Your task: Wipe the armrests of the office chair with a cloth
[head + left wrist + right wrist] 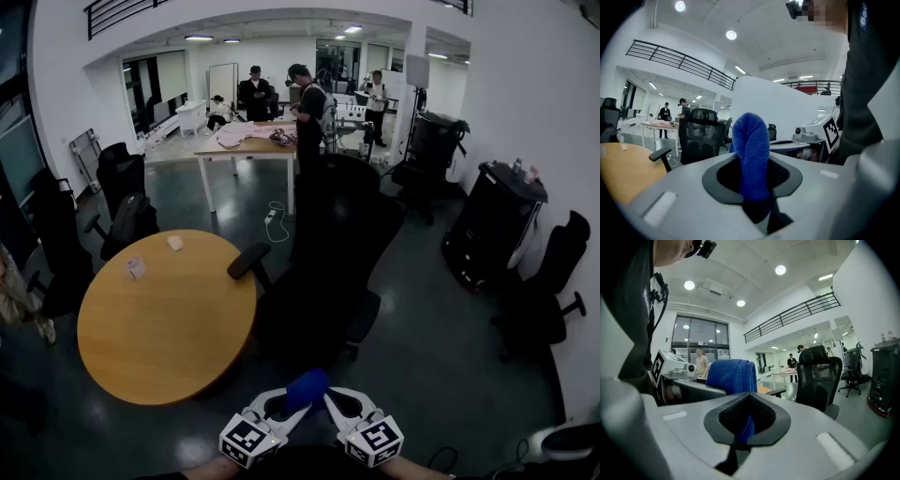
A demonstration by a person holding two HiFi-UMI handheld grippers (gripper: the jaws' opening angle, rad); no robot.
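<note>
I saw the left gripper (292,415) and right gripper (331,405) fingers both pinching a fuzzy blue cloth (307,387). A black office chair (339,239) stood beyond.

The blue knitted cloth (307,388) stands bunched upright, pinched between the left gripper (292,412) and the right gripper (330,405), which close on it from either side. Beyond it stands the black mesh-backed office chair (342,234), upright, one padded armrest (247,261) jutting out just beside the round table (159,328)'s right edge.
</note>
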